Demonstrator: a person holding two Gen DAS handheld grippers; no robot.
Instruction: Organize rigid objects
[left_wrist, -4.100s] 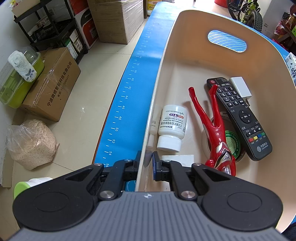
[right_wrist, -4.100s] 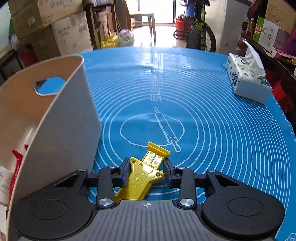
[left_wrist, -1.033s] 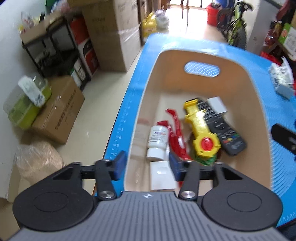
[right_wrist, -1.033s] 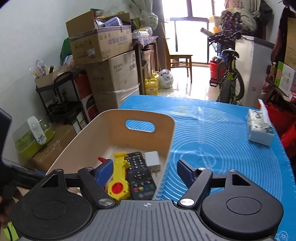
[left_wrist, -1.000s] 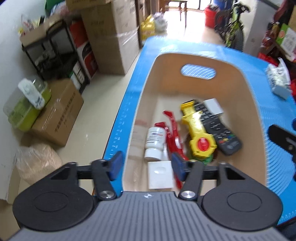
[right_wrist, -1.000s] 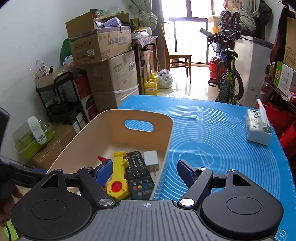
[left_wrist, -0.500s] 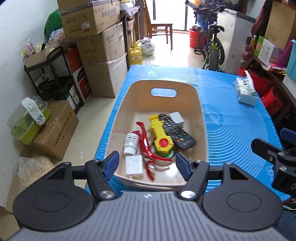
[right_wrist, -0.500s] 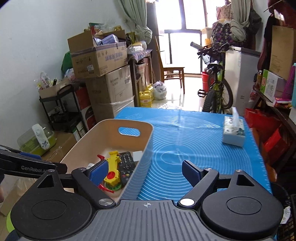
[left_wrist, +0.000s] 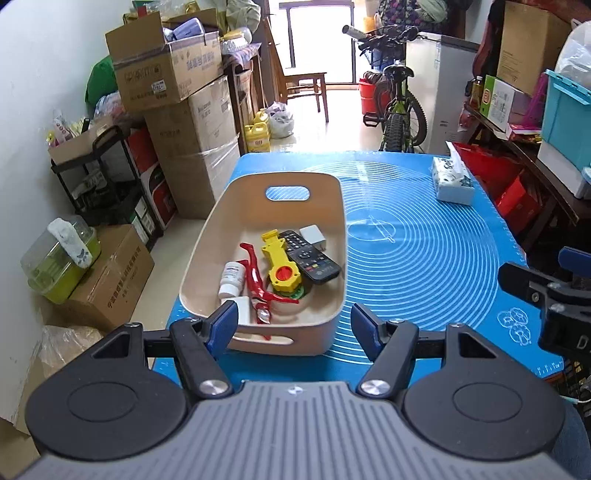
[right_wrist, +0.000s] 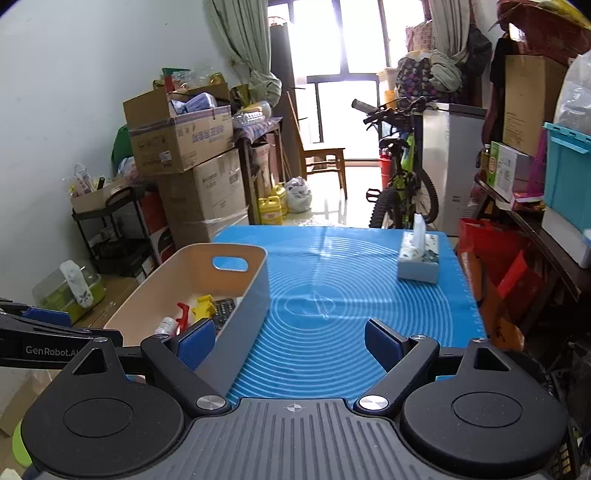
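A beige bin (left_wrist: 288, 182) with handle cut-outs stands on the left of the blue mat (left_wrist: 424, 258). Inside lie a yellow toy (left_wrist: 279, 264), a black remote (left_wrist: 309, 256), a red figure (left_wrist: 255, 277), a white bottle (left_wrist: 232, 279), a white adapter (left_wrist: 313, 236) and a small white box (left_wrist: 243, 308). My left gripper (left_wrist: 294, 324) hangs open above and short of the bin's near end, holding nothing. My right gripper (right_wrist: 289, 345) is open and empty too, hovering over the mat right of the bin (right_wrist: 255, 280); its side also shows as the right gripper (left_wrist: 546, 291) in the left wrist view.
A tissue box (right_wrist: 419, 260) sits at the mat's far right. Stacked cardboard boxes (left_wrist: 177, 110) and a black shelf (left_wrist: 103, 177) line the left wall. A bicycle (right_wrist: 402, 184) stands beyond the table, red bags and cluttered shelves (right_wrist: 517, 266) to its right.
Both grippers have drawn back and up from the bin, so the whole table now shows. The yellow toy once in the right gripper lies in the bin; the left has released the rim.
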